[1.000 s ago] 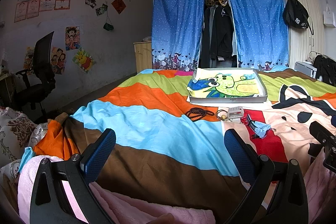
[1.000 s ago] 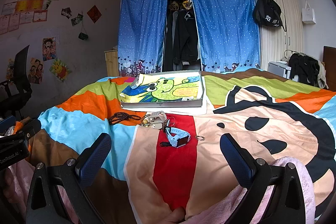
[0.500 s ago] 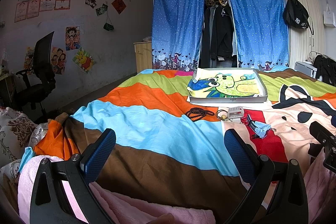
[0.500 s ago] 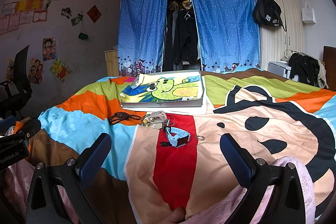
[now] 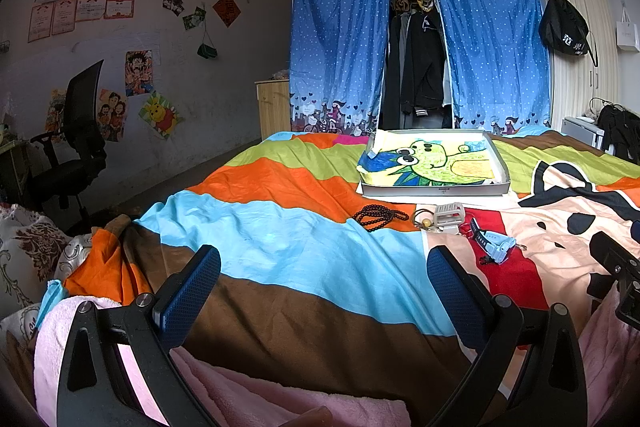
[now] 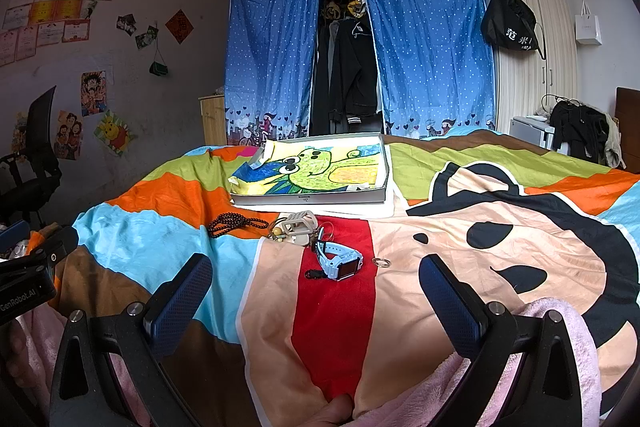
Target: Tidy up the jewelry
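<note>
Bedspread (image 6: 168, 235): broad stripes of green, orange, sky blue and brown; red band and peach cartoon face outlined in black at 3 o'clock.
Tray (image 6: 308, 199): grey-white rim, lined with a green cartoon creature on yellow and blue.
Bead string (image 6: 234, 223): dark brown.
Watch (image 6: 340, 263): pale blue strap, dark red-tinted screen.
Ring (image 6: 381, 261): silvery.
Curtains (image 6: 432, 47), 12 o'clock: blue with white dots.
Gripper pads (image 6: 180, 303): dark blue, textured.

Ahead of you, blue curtains (image 6: 428, 47) frame a far wardrobe; posters (image 5: 138, 73) and an office chair (image 5: 72, 147) stand left.
</note>
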Demonstrator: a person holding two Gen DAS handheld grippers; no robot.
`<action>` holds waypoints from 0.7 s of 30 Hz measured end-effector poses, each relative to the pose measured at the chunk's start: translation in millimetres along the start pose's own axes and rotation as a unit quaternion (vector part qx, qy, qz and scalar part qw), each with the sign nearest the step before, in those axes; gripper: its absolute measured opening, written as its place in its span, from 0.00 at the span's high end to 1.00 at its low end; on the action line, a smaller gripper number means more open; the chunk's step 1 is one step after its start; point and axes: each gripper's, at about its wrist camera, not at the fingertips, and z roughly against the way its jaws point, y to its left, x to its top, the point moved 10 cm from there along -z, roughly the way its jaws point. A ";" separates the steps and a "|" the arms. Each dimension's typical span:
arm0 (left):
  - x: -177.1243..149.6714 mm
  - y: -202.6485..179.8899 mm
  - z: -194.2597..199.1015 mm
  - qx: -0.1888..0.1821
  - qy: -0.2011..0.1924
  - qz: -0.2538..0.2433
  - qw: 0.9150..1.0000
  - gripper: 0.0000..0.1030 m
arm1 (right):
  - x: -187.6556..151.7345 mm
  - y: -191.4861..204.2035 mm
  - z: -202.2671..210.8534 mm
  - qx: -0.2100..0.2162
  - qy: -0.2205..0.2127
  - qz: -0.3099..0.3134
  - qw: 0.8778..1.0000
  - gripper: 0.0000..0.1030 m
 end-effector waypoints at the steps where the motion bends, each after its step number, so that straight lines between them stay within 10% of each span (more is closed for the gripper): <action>1: -0.1 0.5 0.2 0.000 0.000 0.000 1.000 0.02 | -0.1 0.0 -0.1 0.000 0.000 0.000 1.000 0.00; 21: 0.1 0.4 0.2 0.000 0.000 0.000 1.000 0.02 | -0.6 0.0 0.1 0.000 0.001 0.000 1.000 0.00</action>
